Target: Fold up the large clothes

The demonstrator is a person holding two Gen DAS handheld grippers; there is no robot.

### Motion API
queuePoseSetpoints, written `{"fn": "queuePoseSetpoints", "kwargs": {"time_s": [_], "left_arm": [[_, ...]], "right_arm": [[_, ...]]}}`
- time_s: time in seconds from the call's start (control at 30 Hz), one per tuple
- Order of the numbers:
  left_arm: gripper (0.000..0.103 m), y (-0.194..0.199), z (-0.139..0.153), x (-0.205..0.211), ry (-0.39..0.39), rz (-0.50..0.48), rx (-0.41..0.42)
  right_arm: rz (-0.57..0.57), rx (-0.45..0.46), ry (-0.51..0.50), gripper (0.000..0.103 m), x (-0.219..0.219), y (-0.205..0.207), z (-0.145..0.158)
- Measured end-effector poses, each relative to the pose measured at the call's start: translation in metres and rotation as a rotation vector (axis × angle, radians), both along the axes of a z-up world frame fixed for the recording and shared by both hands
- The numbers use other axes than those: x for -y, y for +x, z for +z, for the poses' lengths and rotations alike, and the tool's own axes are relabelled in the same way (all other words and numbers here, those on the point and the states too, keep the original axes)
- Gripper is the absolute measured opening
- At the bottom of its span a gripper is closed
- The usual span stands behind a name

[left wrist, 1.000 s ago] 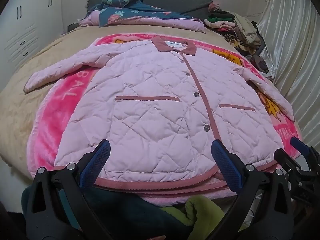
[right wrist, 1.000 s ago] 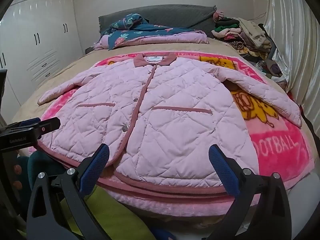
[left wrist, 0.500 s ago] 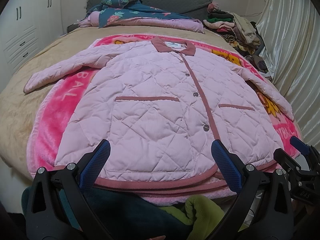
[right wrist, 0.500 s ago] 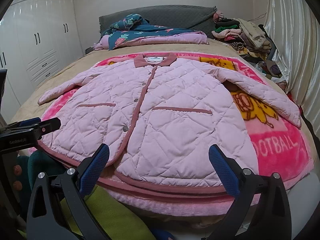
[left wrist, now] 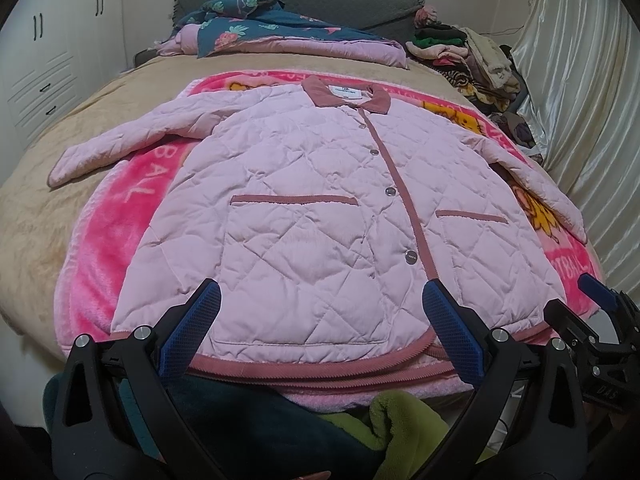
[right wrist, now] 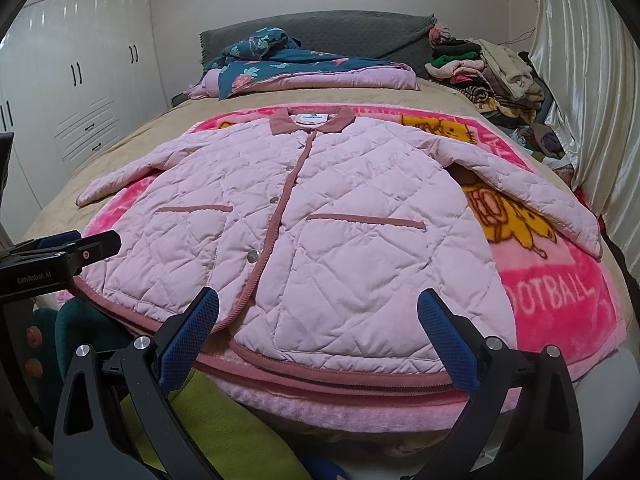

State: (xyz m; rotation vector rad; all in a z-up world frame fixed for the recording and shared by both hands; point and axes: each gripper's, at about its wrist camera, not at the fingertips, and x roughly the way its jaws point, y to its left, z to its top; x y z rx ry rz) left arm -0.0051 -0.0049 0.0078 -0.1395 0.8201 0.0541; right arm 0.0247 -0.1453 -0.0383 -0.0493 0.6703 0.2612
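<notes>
A large pink quilted jacket (left wrist: 312,216) with dusty-rose trim lies flat and buttoned on a pink blanket (left wrist: 120,208) on the bed, collar far, hem near, both sleeves spread out. It also shows in the right wrist view (right wrist: 340,232). My left gripper (left wrist: 320,320) is open and empty, hovering just before the hem's left half. My right gripper (right wrist: 316,320) is open and empty before the hem's right half. Each gripper shows at the edge of the other's view.
A folded teal floral quilt (right wrist: 288,68) lies by the grey headboard. A heap of clothes (right wrist: 492,72) sits at the far right by a shiny curtain (right wrist: 592,80). White wardrobes (right wrist: 80,80) stand left. Green and dark teal fabric (left wrist: 400,420) hangs below the grippers.
</notes>
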Motion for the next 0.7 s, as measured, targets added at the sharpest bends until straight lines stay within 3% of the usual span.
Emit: {"fn": "queuePoseSetpoints", "kwargs": {"time_s": [0.7], "left_arm": [[0.095,-0.0005,-0.0003,-0.0001,-0.003,0.001,0.001]], "right_arm": [[0.001,-0.001,0.004,0.099,0.0008,0.0001,-0.0005]]}}
